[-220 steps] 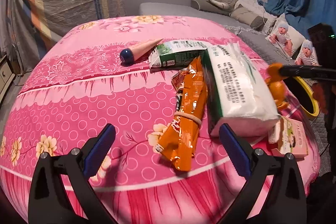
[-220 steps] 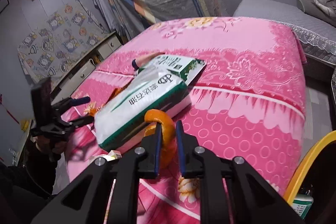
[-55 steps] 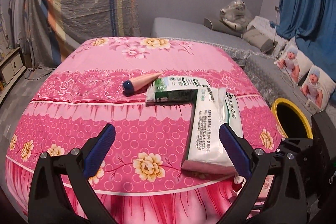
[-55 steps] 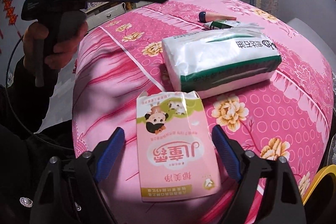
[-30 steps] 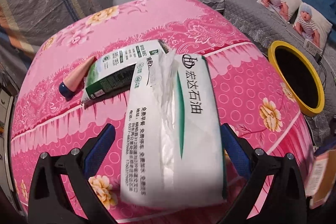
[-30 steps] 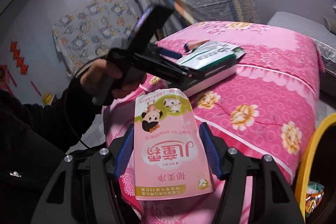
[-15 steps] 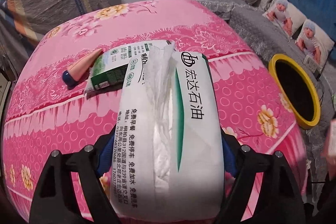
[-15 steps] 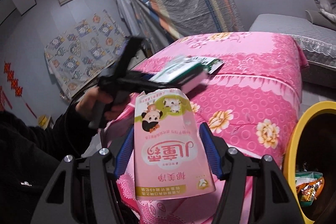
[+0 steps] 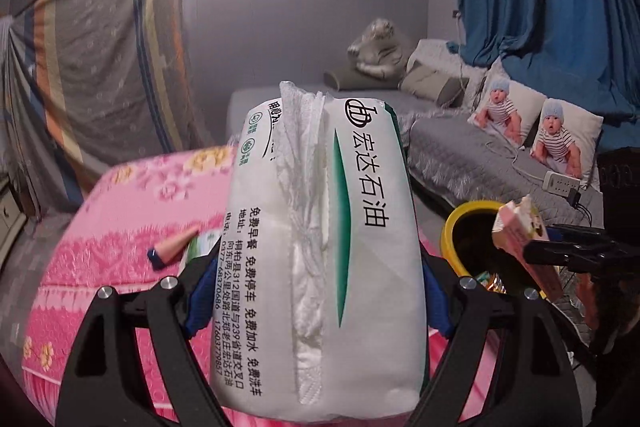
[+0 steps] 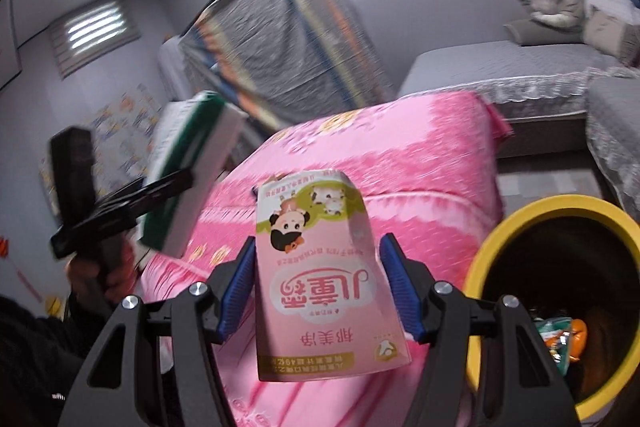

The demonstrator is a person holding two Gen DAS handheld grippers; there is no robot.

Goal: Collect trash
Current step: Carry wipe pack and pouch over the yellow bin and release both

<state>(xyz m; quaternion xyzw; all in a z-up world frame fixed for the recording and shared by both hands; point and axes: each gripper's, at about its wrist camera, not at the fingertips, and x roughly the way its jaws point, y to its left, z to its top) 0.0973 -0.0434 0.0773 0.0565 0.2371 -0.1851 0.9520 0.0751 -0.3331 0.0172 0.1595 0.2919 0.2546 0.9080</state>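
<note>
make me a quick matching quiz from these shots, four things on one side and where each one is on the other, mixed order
Things:
1. white tissue pack
2. pink carton
3. orange snack wrapper
4. pink tube with blue cap

Places:
A. lying on the pink bedspread
B. clamped in the right tongs
C. inside the yellow-rimmed bin
D. clamped in the left tongs

Pairs: 1-D, 2-B, 3-C, 4-A
</note>
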